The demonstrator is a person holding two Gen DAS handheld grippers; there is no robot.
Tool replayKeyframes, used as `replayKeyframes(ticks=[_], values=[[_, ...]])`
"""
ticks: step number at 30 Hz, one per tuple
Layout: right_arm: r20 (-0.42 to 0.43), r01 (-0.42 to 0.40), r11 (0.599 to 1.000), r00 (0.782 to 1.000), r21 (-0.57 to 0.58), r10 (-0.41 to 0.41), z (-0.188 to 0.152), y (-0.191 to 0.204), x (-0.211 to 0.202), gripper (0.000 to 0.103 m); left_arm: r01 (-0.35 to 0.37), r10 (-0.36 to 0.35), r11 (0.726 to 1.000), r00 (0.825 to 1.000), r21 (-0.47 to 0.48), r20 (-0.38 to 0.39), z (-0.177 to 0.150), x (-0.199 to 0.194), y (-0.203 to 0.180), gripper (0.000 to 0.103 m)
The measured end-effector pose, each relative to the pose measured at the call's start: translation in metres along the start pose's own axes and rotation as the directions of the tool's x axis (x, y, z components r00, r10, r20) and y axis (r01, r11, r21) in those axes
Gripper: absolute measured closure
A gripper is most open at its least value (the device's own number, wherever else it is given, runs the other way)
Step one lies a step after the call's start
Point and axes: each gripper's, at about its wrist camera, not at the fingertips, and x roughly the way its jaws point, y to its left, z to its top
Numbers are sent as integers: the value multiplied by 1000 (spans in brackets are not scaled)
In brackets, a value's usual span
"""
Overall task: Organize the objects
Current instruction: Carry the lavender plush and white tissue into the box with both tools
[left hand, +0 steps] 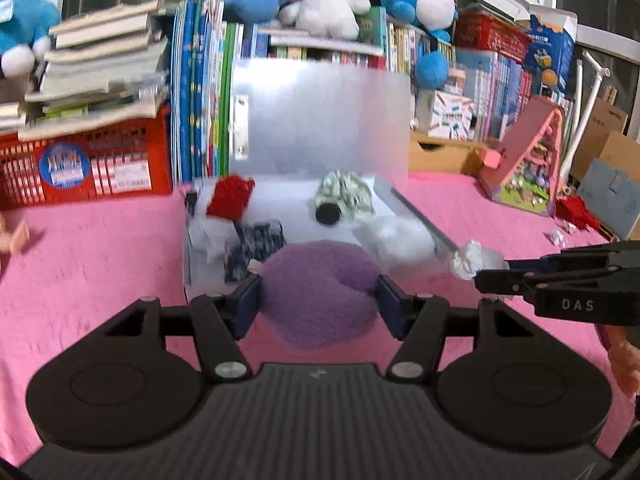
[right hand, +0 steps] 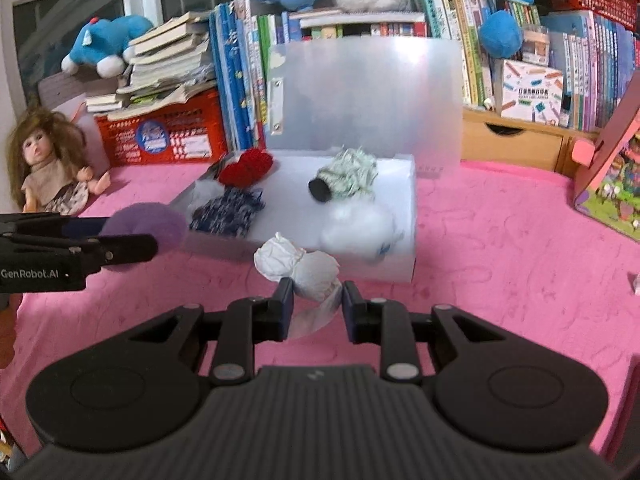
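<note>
A translucent white box (left hand: 280, 204) (right hand: 404, 200) lies open on the pink cloth, lid upright behind it. Inside lie a red knit piece (left hand: 231, 196) (right hand: 246, 168), a dark blue patterned cloth (left hand: 256, 246) (right hand: 228, 212), a green-white roll with a black end (left hand: 344, 198) (right hand: 346, 178) and a white fluffy item (left hand: 394, 236) (right hand: 356, 226). My left gripper (left hand: 320, 300) (right hand: 132, 246) is shut on a purple fuzzy item (left hand: 320, 292) (right hand: 148, 222) at the box's front edge. My right gripper (right hand: 316, 300) (left hand: 484, 276) is shut on a white crumpled bundle (right hand: 298, 266) (left hand: 470, 258) in front of the box.
Books (left hand: 200, 92), red baskets (left hand: 80, 164) (right hand: 160, 136) and plush toys (left hand: 320, 0) line the back. A doll (right hand: 44, 168) sits at the left. A pink toy house (left hand: 524, 160) (right hand: 612, 176) and a wooden drawer box (right hand: 516, 146) stand at the right.
</note>
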Motion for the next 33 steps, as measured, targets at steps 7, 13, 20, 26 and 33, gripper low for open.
replayKeyframes(ticks=[7, 13, 20, 26, 33], values=[[29, 7, 999, 1000, 48, -8, 40, -11, 6, 73, -14, 15, 1000, 1000, -25, 26, 46, 16, 7, 36], [29, 41, 997, 999, 58, -43, 69, -17, 18, 73, -43, 45, 997, 999, -59, 28, 73, 37, 16, 36], [-4, 64, 994, 998, 86, -64, 102, -30, 42, 73, -88, 89, 994, 996, -69, 10, 103, 69, 23, 36], [-42, 70, 992, 997, 107, -66, 117, -37, 77, 73, -114, 114, 991, 993, -71, 0, 116, 106, 28, 36], [-109, 57, 984, 993, 170, -39, 107, -37, 124, 73, -119, 115, 990, 992, -70, -52, 101, 141, 32, 36]])
